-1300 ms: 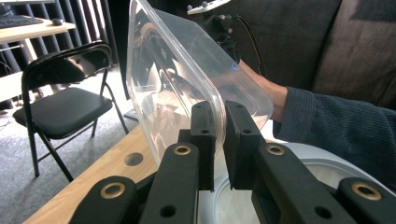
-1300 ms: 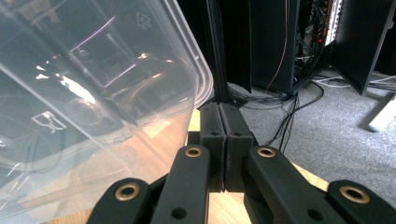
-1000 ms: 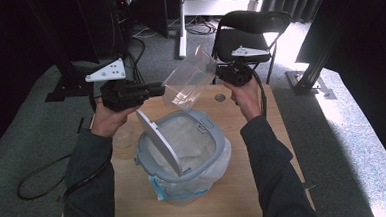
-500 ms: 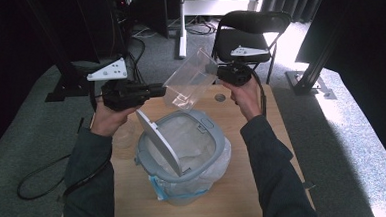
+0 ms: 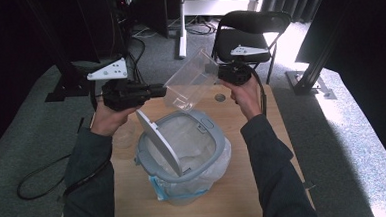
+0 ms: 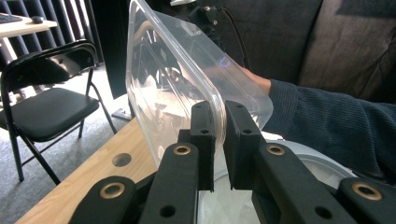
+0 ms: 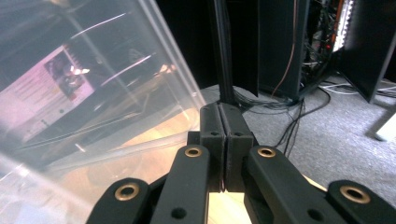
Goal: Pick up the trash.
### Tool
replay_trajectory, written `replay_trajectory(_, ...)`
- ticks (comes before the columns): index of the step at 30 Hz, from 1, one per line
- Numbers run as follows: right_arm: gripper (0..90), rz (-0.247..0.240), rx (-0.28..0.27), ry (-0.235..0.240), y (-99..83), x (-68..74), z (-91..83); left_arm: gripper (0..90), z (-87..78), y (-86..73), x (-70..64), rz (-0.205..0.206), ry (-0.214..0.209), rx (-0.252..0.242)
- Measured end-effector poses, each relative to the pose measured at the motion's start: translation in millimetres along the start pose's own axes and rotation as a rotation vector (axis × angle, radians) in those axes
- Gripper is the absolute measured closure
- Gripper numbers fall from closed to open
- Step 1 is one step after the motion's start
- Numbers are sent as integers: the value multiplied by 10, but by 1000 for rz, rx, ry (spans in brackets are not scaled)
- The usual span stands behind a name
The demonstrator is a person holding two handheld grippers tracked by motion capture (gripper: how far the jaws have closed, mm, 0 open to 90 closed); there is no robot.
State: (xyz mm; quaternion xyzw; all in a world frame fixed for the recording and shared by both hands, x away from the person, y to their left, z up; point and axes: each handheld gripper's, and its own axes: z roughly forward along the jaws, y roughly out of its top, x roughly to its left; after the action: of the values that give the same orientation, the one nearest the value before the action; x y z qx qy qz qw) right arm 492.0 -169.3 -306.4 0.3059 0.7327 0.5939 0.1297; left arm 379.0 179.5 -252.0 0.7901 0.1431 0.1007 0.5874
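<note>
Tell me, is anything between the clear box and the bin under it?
Nothing visible. The clear box, held tipped by the left tongs and right tongs, hangs above the bin. The bin's lid stands open, off to the side, so the mouth below is free.

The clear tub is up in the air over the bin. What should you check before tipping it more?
1. Left gripper holds the clear tub: ok, its jaws stand either side of the rim.
2. Right gripper holds the tub: cannot tell; its jaws look shut, the grip itself is hidden.
3. Tub above the bin: ok, its low corner hangs over the opening.
4. Bin lid open: ok, it stands up inside the rim.
5. Liner bag in the bin: ok.
6. Tub empty: cannot tell.
</note>
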Motion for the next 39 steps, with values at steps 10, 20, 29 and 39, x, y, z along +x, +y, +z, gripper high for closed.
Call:
replay_trajectory(10,880,26,-6,6,-8,-48,-5,831,-1,5,11,-6,-26,-2)
replay_trajectory(20,880,18,-11,16,10,-34,-39,830,-12,58,-16,-1,-33,-6)
replay_trajectory(29,880,3,-25,34,41,11,-95,827,-55,107,-64,-1,-31,-19)
replay_trajectory(39,895,-26,3,88,13,95,-51,848,-58,100,-82,8,-42,-24)
